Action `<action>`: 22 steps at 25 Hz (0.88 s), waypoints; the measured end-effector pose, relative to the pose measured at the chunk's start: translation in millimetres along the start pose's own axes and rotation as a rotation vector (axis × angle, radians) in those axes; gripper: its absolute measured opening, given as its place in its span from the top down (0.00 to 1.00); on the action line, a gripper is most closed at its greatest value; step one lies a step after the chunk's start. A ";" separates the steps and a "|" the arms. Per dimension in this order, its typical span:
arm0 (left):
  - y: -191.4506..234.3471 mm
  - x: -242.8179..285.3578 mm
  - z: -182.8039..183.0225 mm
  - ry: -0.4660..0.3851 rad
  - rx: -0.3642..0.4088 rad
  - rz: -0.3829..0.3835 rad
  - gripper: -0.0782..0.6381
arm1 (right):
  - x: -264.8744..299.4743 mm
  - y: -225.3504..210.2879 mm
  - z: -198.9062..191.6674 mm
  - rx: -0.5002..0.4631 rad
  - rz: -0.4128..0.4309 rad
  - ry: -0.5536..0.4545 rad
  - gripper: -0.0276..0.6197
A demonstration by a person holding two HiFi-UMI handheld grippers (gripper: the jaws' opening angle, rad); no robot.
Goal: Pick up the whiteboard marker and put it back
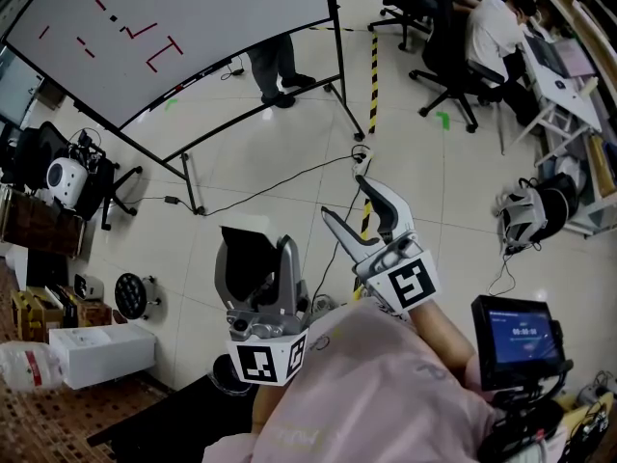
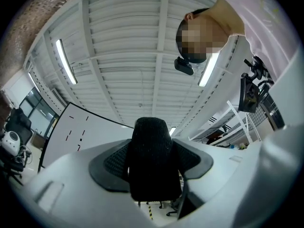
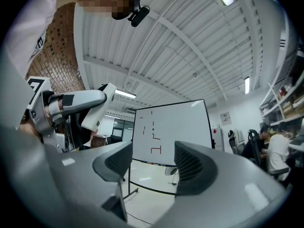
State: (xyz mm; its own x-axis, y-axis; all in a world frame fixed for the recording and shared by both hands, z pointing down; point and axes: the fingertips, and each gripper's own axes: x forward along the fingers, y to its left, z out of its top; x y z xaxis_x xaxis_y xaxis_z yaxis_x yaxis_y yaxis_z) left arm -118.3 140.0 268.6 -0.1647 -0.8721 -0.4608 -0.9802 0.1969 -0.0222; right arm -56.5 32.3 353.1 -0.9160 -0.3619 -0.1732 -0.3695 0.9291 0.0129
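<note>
A black block (image 2: 151,158) is clamped in the left gripper (image 1: 255,258); the right gripper (image 1: 344,198) is held agape. A red-stroked whiteboard (image 1: 193,17) is seen at eleven o'clock.

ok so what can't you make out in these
whiteboard marker: head view, only tiny specks on the whiteboard ledge, too small to tell.
black block in the left tool: left gripper view, too close to identify.
small screen text: head view, too small.

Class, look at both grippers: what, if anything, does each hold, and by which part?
Left gripper: a black textured block, seemingly pinched by its two sides between the pads. Right gripper: nothing, jaws apart.
</note>
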 end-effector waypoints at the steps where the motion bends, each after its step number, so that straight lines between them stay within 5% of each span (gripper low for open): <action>1: 0.5 -0.8 -0.5 0.002 0.000 0.000 0.51 | 0.3 0.9 -0.2 0.001 0.000 0.000 0.54; 22: 15.4 -3.2 -13.7 0.039 -0.037 0.009 0.51 | 10.8 18.9 -8.5 -0.009 0.040 0.016 0.54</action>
State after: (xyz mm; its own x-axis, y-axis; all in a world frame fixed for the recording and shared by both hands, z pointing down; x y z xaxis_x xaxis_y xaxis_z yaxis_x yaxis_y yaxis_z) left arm -134.4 139.8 281.9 -0.1775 -0.8874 -0.4255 -0.9818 0.1892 0.0151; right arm -74.7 45.3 359.9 -0.9324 -0.3257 -0.1570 -0.3338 0.9422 0.0279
